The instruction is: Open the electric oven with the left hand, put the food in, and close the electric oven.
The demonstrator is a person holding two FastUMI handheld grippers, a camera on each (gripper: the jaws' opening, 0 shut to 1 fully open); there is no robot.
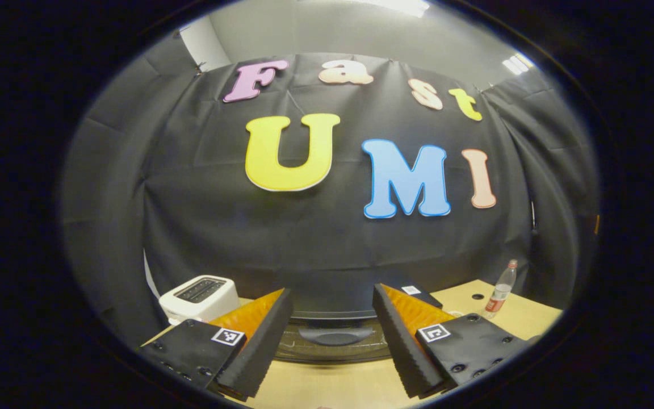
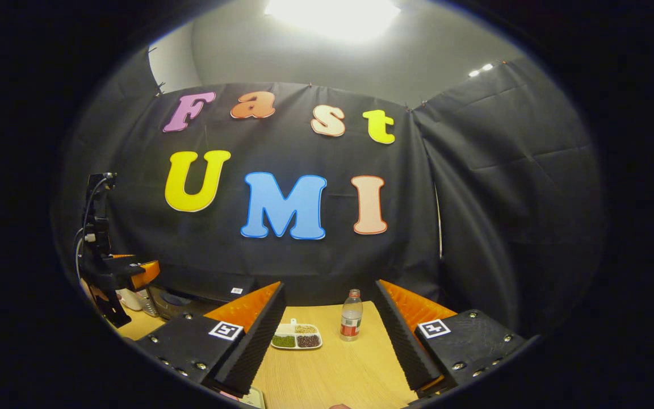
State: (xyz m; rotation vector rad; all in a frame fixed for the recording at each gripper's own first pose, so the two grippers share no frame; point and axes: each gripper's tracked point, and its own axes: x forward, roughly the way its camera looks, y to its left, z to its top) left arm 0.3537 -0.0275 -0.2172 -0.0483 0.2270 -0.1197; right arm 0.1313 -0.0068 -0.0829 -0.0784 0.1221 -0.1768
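Observation:
The electric oven (image 1: 332,341) is a dark box straight ahead of my left gripper (image 1: 332,295), its door closed and its curved handle (image 1: 332,335) showing between the open fingers. The gripper is a short way in front of the oven and holds nothing. In the right gripper view the food, a white divided tray (image 2: 296,336) with green, brown and pale portions, lies on the wooden table (image 2: 332,369). My right gripper (image 2: 330,287) stands open above the table, with the tray just inside its left finger. The left gripper (image 2: 120,272) and the oven (image 2: 191,298) appear at the far left there.
A white toaster (image 1: 199,295) stands left of the oven. A plastic water bottle (image 2: 351,322) with a red label stands just right of the tray; the bottle (image 1: 500,289) sits to the oven's right in the left gripper view. Black cloth walls close in the table.

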